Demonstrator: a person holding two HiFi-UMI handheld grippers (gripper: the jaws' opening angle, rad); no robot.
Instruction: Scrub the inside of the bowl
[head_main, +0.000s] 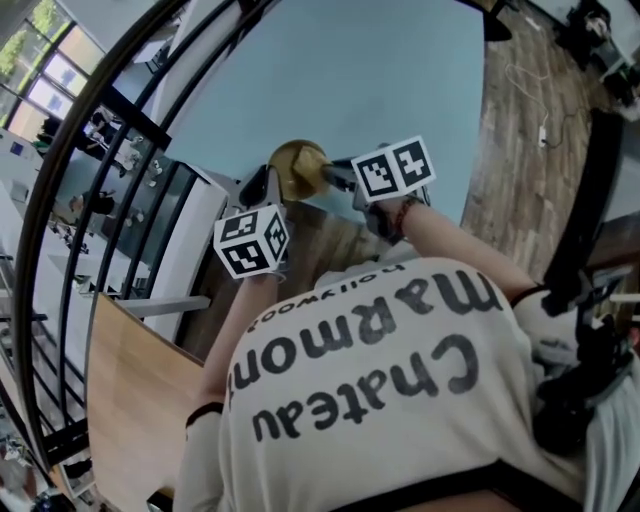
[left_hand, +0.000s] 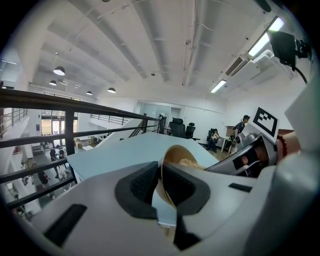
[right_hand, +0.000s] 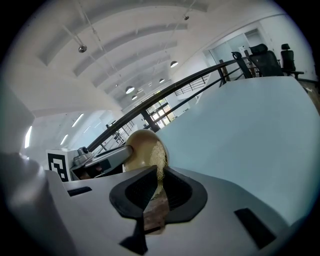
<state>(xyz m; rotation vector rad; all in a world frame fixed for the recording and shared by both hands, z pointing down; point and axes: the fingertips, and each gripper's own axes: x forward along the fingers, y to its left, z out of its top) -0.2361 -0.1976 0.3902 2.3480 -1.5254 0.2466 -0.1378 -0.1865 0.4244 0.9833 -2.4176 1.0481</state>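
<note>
1. Left claw (left_hand: 161, 182) of mine has its jaws narrow. They pinch the rim of the bowl (left_hand: 176, 154), with one pad on the outer wall and the other on the inner side.
2. The right claw (right_hand: 159, 187) also has narrow jaws. They are pressed on the brown handle (right_hand: 154, 212) of a scrubber (right_hand: 159, 156).
3. The straw-coloured head of the scrubber touches the inside of the bowl, close to the rim. In the right gripper view it sits at 12 o'clock from my jaws.
4. The bowl is tan and tipped on its side. In the left gripper view its opening faces 3 o'clock, toward my right claw.
5. In the head view the bowl is at 12 o'clock from the middle, between both claws. The left claw is at 7 o'clock from it and the right claw at 3 o'clock.
6. Behind the bowl, a pale blue surface (head_main: 350, 80) fills the head view from 11 to 1 o'clock.
7. A dark railing (head_main: 100, 150) curves along the 9 o'clock side of the head view.
8. My light shirt (head_main: 380, 400) with dark letters takes the 6 o'clock part.
</note>
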